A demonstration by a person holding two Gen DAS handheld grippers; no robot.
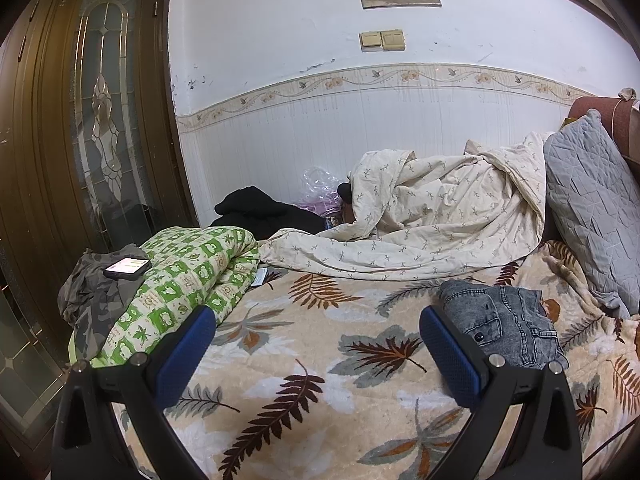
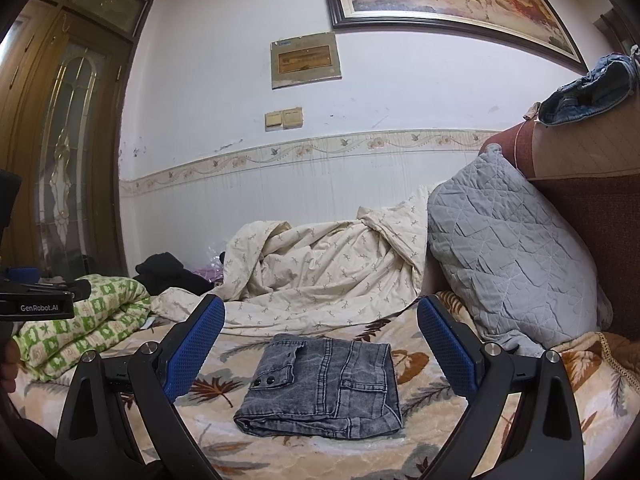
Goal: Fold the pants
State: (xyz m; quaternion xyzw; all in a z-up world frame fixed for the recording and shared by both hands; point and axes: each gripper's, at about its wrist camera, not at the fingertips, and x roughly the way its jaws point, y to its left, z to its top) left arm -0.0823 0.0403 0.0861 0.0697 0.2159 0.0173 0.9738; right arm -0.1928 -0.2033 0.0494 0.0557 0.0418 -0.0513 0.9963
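The grey denim pants [image 2: 324, 388] lie folded on the leaf-print blanket [image 2: 360, 456]. Both the left gripper [image 1: 318, 356] and right gripper [image 2: 320, 344] gape empty above it. Any stray nudge from a finger could, I judge, spring the stiff bundle's 1 loose top layer.

I'm seeing faded grey denim pants [image 2: 324, 386], fuzzy plush leaf-print blanket [image 2: 360, 452], quilted matt cloth pillow [image 2: 516, 256], my right gripper's [image 2: 318, 344] dimpled blue rubbery pads [image 2: 196, 344], glossy wood door [image 1: 80, 120]

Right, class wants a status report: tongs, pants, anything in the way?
Left tongs open, empty. Right tongs open, empty. Grey jeans folded compact on leaf-print blanket, untouched. Nothing in the way; quilt and pillow behind.
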